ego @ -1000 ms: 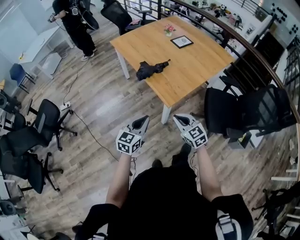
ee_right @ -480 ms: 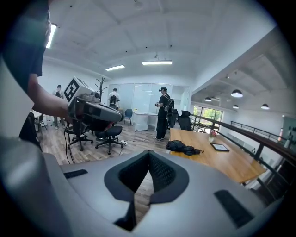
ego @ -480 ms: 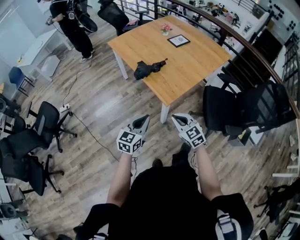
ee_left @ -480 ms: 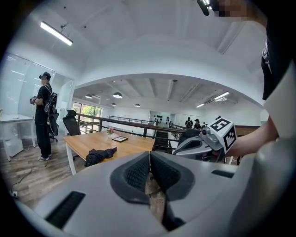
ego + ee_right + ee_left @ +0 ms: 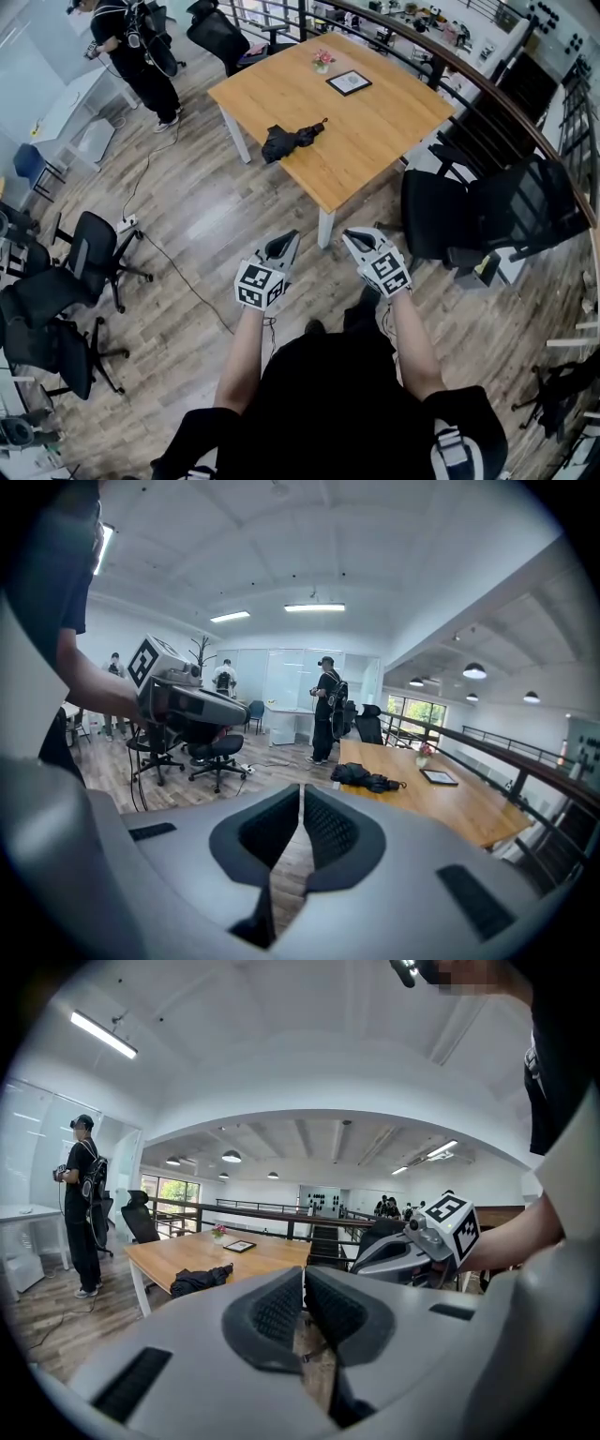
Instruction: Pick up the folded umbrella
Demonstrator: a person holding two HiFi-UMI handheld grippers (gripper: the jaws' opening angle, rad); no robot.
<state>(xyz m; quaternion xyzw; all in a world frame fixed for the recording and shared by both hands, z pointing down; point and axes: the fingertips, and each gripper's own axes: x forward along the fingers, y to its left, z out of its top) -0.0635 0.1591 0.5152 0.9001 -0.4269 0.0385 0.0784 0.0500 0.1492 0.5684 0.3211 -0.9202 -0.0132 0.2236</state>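
The folded black umbrella (image 5: 291, 141) lies near the left edge of the wooden table (image 5: 384, 131), far ahead of both grippers. It also shows in the left gripper view (image 5: 200, 1280) and the right gripper view (image 5: 368, 778). My left gripper (image 5: 286, 240) hovers over the floor in front of me, shut and empty, its pads touching (image 5: 303, 1274). My right gripper (image 5: 354, 236) is held beside it. Its jaws are just starting to open, the pads still almost together (image 5: 302, 794), with nothing between them.
A picture frame (image 5: 349, 82) and a small flower pot (image 5: 322, 60) stand at the table's far end. Black office chairs stand at the left (image 5: 89, 248) and beside the table at the right (image 5: 459, 220). A person (image 5: 131, 47) stands at the far left. A railing runs behind the table.
In the head view the table and umbrella have drifted slightly up and left. Both grippers keep their place in front of me.
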